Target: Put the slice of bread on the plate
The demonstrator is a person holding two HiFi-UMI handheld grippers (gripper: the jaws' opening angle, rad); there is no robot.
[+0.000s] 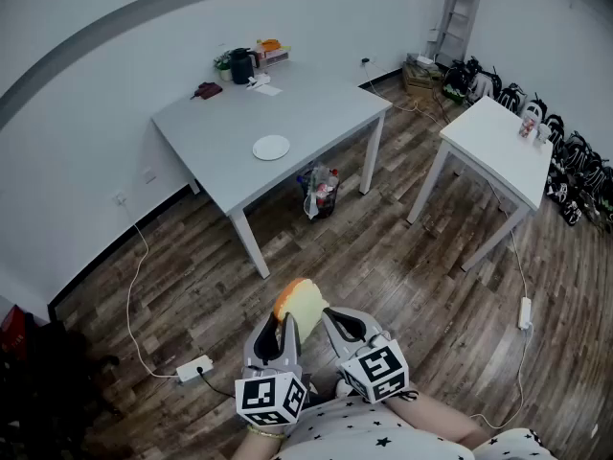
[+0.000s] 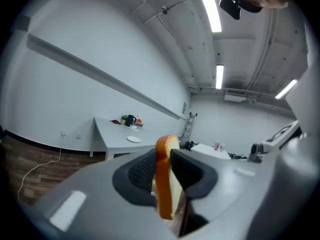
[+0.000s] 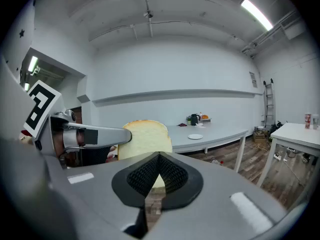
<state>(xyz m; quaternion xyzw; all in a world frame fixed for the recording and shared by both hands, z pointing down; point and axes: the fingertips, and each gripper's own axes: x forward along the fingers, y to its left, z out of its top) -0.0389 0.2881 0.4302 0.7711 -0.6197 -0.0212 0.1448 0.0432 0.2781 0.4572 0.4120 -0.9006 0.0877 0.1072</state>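
Bread slice (image 1: 301, 301), pale soft crumb, orange-brown crust, domed top, sits upright, pinched between the jaws of my left gripper (image 1: 284, 326). Right gripper (image 1: 337, 324) has ribbed jaws closed, empty. Round white plate (image 1: 271, 148) lies far off on the grey desk (image 1: 321, 103).

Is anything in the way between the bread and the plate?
No. The slice of bread, held in the left gripper, has only floor and table between it and the plate. The dark jug sits beyond it.
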